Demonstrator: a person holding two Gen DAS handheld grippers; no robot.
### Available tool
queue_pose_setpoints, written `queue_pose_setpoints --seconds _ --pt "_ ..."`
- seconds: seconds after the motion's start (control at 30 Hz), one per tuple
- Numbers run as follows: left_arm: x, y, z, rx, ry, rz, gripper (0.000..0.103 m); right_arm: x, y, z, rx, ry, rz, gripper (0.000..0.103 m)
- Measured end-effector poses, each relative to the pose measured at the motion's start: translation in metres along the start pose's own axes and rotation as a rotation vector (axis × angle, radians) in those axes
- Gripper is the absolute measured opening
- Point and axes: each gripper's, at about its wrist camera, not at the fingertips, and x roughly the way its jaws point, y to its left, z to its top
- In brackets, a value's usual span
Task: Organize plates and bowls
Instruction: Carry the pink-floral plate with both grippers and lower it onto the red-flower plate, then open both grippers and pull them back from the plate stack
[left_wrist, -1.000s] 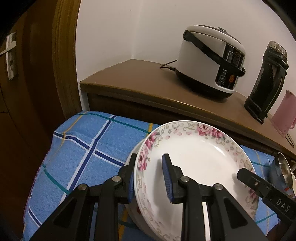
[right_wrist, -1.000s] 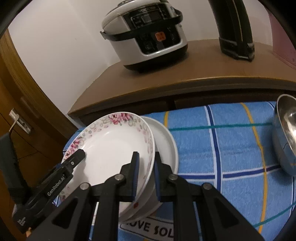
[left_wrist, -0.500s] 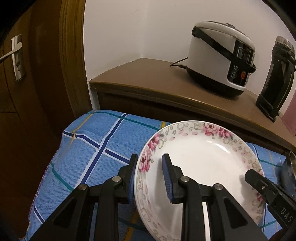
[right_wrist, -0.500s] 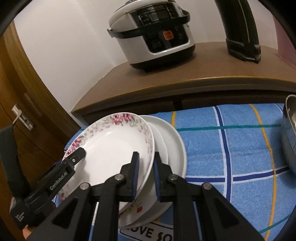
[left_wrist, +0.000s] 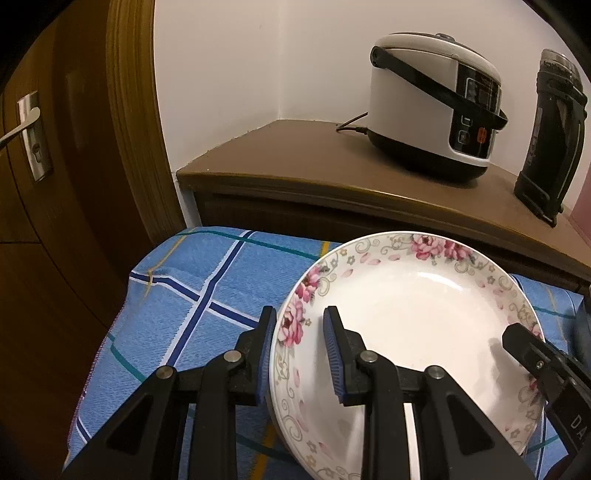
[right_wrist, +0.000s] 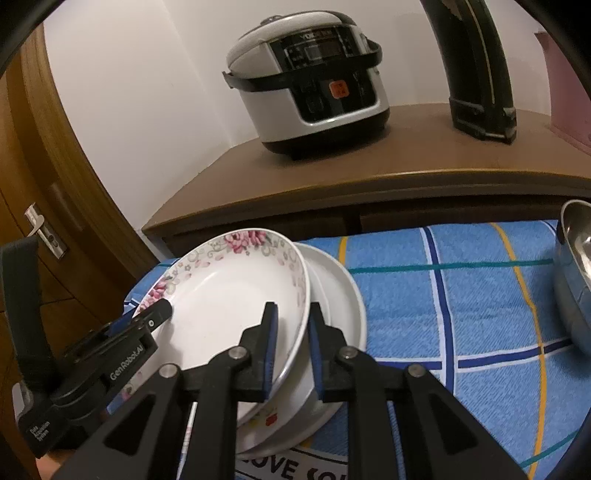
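A white plate with a pink floral rim (left_wrist: 424, 325) (right_wrist: 229, 302) hangs tilted over a stack of plain white plates (right_wrist: 340, 295) on the blue checked cloth (left_wrist: 207, 295). My left gripper (left_wrist: 300, 314) is shut on its left rim, one pad under it and one inside. My right gripper (right_wrist: 292, 308) straddles the right rim. Its jaws are opening, and a thin gap shows at the outer pad. Each gripper's tip also shows in the other view: the right gripper (left_wrist: 517, 332) and the left gripper (right_wrist: 159, 314).
A steel bowl (right_wrist: 576, 273) sits on the cloth at the right edge. Behind the table a brown cabinet (left_wrist: 295, 162) carries a rice cooker (right_wrist: 310, 81) and a black flask (left_wrist: 550, 129). A wooden door with a metal handle (left_wrist: 29, 136) stands to the left.
The floral plate has slid left off the white stack, baring more of the plain plates on its right. The right gripper's jaws stand slightly wider. The left grip is unchanged.
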Motion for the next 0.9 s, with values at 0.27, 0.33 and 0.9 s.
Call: queue_pose_setpoints --seconds 0.27,0.33,0.9 --pt "-0.004 0.0 -0.001 -0.003 -0.031 -0.01 0.029 -0.004 -0.004 -0.002 0.022 -0.025 0.025 0.018" --pt "-0.003 0.0 -0.001 -0.002 -0.029 -0.008 0.029 -0.006 -0.005 -0.002 0.032 -0.036 0.024 0.019" --pt "-0.008 -0.001 -0.003 -0.003 -0.063 -0.005 0.03 -0.016 -0.018 -0.003 0.085 -0.077 -0.019 0.027"
